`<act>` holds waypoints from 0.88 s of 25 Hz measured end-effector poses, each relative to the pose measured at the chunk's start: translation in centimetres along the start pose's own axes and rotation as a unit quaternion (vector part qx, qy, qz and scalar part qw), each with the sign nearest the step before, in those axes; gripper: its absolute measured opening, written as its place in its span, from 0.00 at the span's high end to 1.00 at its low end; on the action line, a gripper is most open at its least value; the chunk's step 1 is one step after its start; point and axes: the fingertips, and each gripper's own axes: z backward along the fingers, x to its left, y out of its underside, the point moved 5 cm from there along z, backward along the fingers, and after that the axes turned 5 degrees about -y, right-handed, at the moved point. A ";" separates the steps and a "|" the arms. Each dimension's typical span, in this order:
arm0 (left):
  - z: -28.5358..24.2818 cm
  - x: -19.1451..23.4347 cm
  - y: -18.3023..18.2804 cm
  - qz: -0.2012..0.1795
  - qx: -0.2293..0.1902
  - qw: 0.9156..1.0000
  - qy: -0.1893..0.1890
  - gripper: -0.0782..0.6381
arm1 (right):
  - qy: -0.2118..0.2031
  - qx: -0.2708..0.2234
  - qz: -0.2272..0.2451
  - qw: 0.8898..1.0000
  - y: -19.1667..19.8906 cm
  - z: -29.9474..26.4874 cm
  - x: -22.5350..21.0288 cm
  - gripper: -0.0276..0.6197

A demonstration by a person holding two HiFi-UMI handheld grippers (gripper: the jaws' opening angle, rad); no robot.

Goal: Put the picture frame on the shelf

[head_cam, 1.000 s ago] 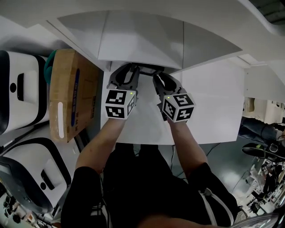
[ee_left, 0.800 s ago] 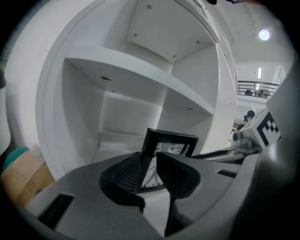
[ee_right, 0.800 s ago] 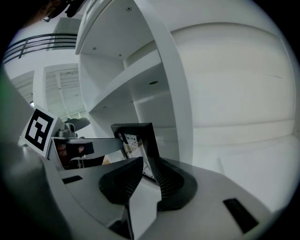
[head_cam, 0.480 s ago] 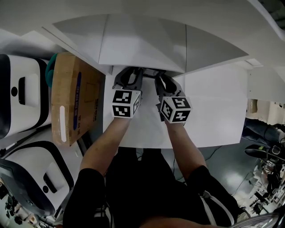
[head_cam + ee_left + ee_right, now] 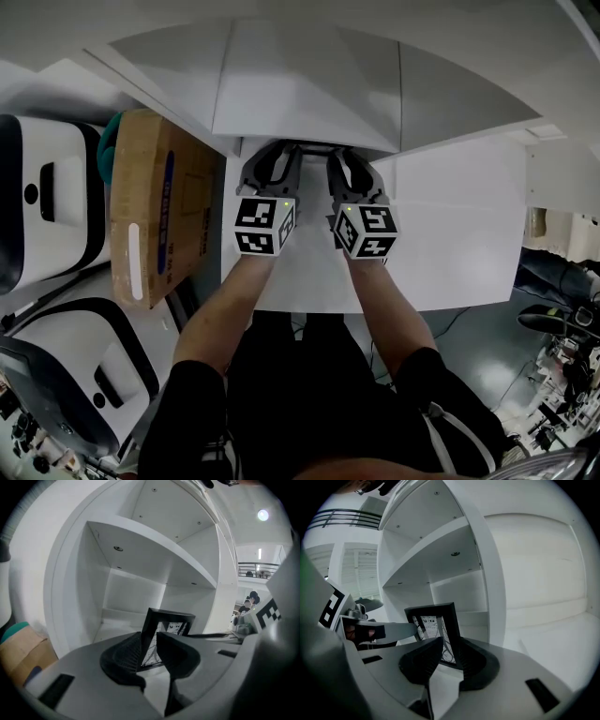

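**Hidden:** in the head view the shelf top covers nearly all of the picture frame, leaving a dark sliver at 12 o'clock from the grippers. The print is too small to read. Whether the frame's foot touches the shelf cannot be told.

**Item:** black rectangular frame, upright, black-and-white picture, at the mouth of the lower compartment.

**Grip:** left gripper jaws clamp its left edge, and right gripper jaws clamp its right edge.

**Clearance:** open floor behind the frame. A board lies overhead at 12 o'clock. Side walls at 9 and 3 o'clock stand apart from it.

One picture frame; two tools: left tool, right tool; one shelf; one cardboard box; one desk.
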 end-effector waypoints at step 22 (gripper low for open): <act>0.4 -0.3 0.4 -0.045 0.030 0.998 0.018 0.75 | 0.004 -0.008 -0.044 0.999 -0.4 0.5 -0.2 0.80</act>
